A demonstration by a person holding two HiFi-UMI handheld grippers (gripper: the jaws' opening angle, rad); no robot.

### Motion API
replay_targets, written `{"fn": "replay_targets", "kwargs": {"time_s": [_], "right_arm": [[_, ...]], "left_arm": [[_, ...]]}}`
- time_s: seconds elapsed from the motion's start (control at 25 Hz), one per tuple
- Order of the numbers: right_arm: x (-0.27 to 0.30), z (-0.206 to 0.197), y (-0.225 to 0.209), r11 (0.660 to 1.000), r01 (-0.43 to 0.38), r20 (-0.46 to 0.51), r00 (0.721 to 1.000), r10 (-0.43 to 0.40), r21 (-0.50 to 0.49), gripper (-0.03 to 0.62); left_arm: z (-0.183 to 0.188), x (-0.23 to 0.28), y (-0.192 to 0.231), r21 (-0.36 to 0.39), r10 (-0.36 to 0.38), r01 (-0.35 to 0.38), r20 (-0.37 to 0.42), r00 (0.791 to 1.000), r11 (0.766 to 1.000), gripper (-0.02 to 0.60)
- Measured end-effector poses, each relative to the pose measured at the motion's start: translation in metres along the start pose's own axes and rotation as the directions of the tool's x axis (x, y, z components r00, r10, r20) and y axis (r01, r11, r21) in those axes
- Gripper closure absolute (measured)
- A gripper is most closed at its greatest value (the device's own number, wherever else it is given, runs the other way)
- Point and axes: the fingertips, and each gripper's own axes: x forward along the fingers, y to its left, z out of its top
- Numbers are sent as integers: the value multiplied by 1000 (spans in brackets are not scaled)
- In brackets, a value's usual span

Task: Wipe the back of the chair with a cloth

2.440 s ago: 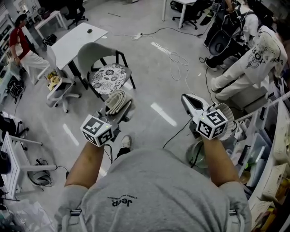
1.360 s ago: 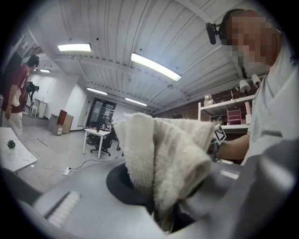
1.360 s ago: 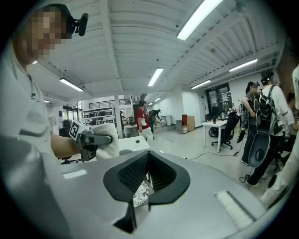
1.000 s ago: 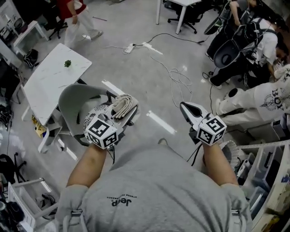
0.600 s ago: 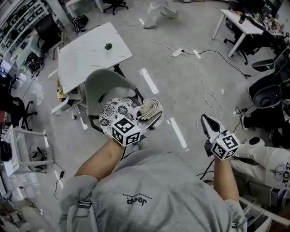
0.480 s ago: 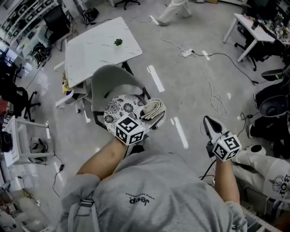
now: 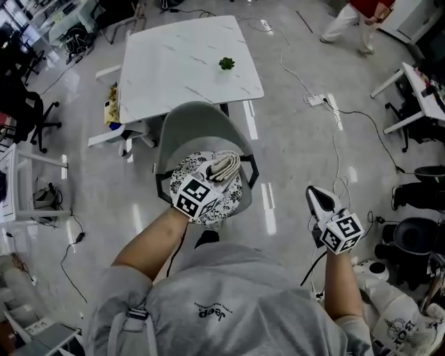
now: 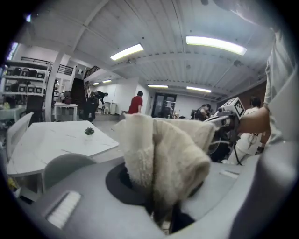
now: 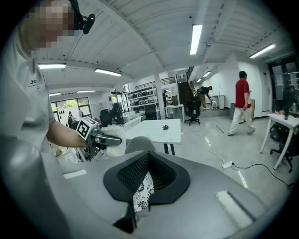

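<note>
1. Cloth (image 7: 224, 165), cream and folded, is clamped in the fingers of the L gripper (image 7: 217, 174). It bulges up past them in the left gripper view.
2. From the head view we see it over the far edge of the patterned seat (image 7: 221, 203) of the chair (image 7: 167, 156), just in front of the grey curved back (image 7: 198, 125). We can't tell whether it touches the back.
3. R gripper (image 7: 314, 195) hangs to the chair's right, well apart from it, over the floor (image 7: 292, 139). Its fingers look closed together w/ nothing held; only a sliver of seat pattern shows thru the gap.
4. White tabletop (image 7: 182, 66) stands just beyond the chair back, w/ a small green plant (image 7: 226, 64) on it.
5. Person in a red top (image 7: 363, 12) is far off at upper right.
</note>
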Motion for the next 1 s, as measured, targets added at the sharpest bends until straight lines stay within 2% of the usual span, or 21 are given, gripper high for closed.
{"fn": "replay_targets", "kwargs": {"time_s": [0.12,0.24,0.48,0.6,0.68,0.8,0.88,1.0], "right_arm": [[61,8,4,998,-46,-26,999,45,-42,592],[118,20,8,994,-89,-24,996,87,-69,592],[227,47,20,981,-177,48,982,182,-82,592],[278,47,32,972,-214,54,974,220,-97,592],[306,42,41,967,-234,47,970,239,-98,592],[337,29,50,964,-248,24,968,251,-93,592],[350,19,50,969,-234,3,972,235,-83,592],[359,0,40,977,-203,-29,979,202,-63,592]], "left_arm": [[-12,-2,70,10,96,-96,-19,995,995,436],[-23,-9,131,-19,186,-186,-31,982,982,436],[-45,-1,212,-74,268,-272,-51,962,960,436],[-59,-3,248,-109,341,-346,-65,938,932,436],[-78,-16,277,-157,424,-436,-104,900,886,436],[-117,-39,320,-231,550,-587,-206,809,776,436],[-135,-46,341,-265,598,-650,-254,760,713,436],[-146,-46,365,-281,661,-717,-280,697,637,436]]}}
